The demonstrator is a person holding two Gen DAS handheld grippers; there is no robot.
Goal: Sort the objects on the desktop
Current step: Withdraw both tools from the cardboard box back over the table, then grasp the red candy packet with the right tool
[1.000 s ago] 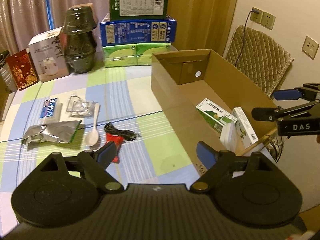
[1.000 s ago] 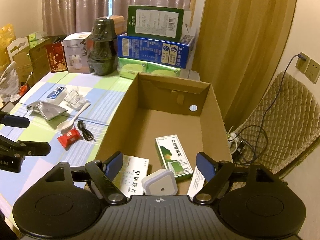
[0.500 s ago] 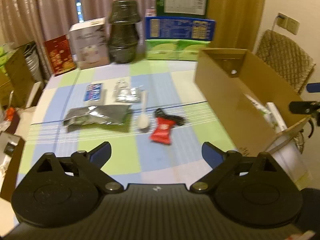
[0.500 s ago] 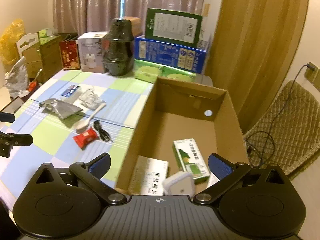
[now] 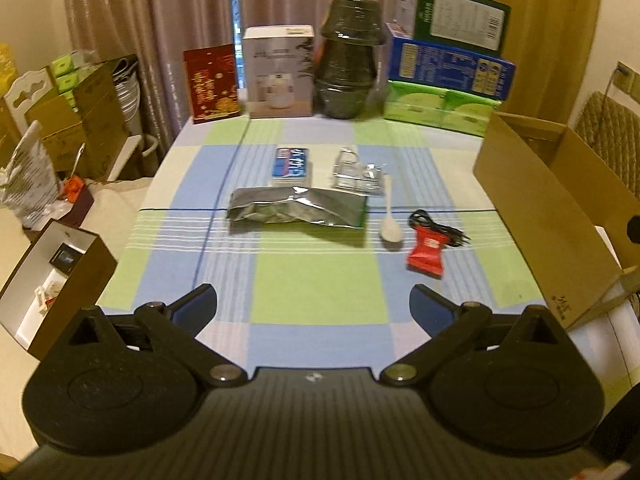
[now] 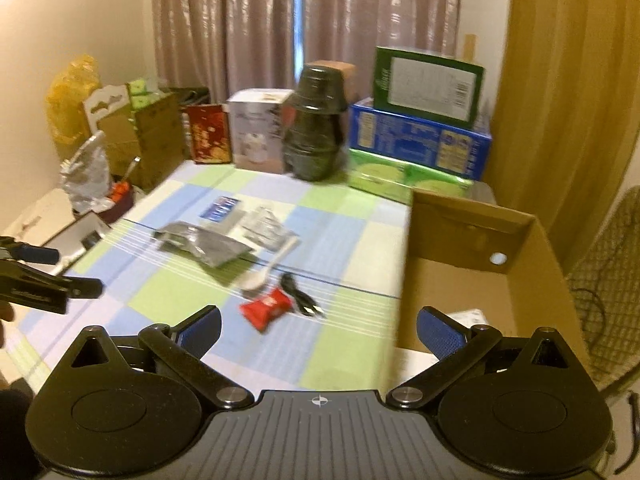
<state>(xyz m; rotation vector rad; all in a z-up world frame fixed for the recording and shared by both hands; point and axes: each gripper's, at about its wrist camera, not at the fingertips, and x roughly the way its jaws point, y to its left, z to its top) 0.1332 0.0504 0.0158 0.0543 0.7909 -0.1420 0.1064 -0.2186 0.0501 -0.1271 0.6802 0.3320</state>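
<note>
On the checked tablecloth [image 5: 316, 280] lie a silver foil pouch [image 5: 298, 210], a blue packet [image 5: 291, 164], a clear plastic packet [image 5: 356, 174], a white spoon [image 5: 390, 220], a black cable [image 5: 438, 229] and a red wrapper [image 5: 426, 252]. An open cardboard box [image 5: 560, 200] stands at the table's right edge. My left gripper [image 5: 314, 308] is open and empty above the table's near edge. My right gripper [image 6: 320, 328] is open and empty, near the box [image 6: 480, 272] and the red wrapper [image 6: 266, 306]. The left gripper also shows in the right wrist view [image 6: 60, 276].
At the back stand a red box [image 5: 211, 82], a white box [image 5: 280, 72], a dark wrapped pot [image 5: 348, 58] and stacked green and blue cartons [image 5: 448, 76]. An open box [image 5: 52, 280] and cluttered boxes sit off the table's left side.
Both grippers have swung left and pulled back from the cardboard box. The left view now centres on the loose items; the right view now shows the table instead of the box's inside.
</note>
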